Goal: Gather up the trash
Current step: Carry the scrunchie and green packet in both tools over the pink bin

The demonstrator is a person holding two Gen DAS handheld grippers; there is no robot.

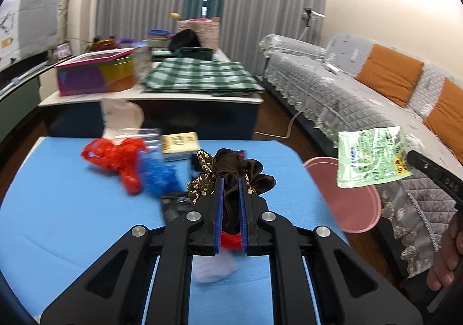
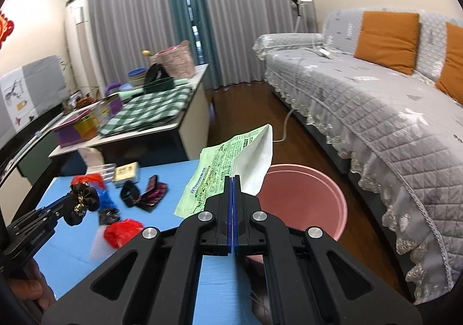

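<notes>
The right gripper (image 2: 233,180) pinches a light, crinkly green printed foil wrapper (image 2: 228,168) by its edge above the pink plastic bin (image 2: 318,200), while the left gripper (image 1: 230,183) clamps a soft brown fabric scrunchie (image 1: 231,168).

Both grippers, left gripper (image 1: 230,180) and right gripper (image 2: 233,180), show black linkage arms, round silver screws, blue finger pads, bare-skinned hands behind.

A bucket (image 2: 303,197) stands on the floor just right of the bench (image 2: 86,252), with the sofa (image 2: 376,122) further right. A wrapper (image 2: 228,171) hangs over the bench's right edge. A scrunchie (image 1: 234,177) is held above the bench's near middle.
</notes>
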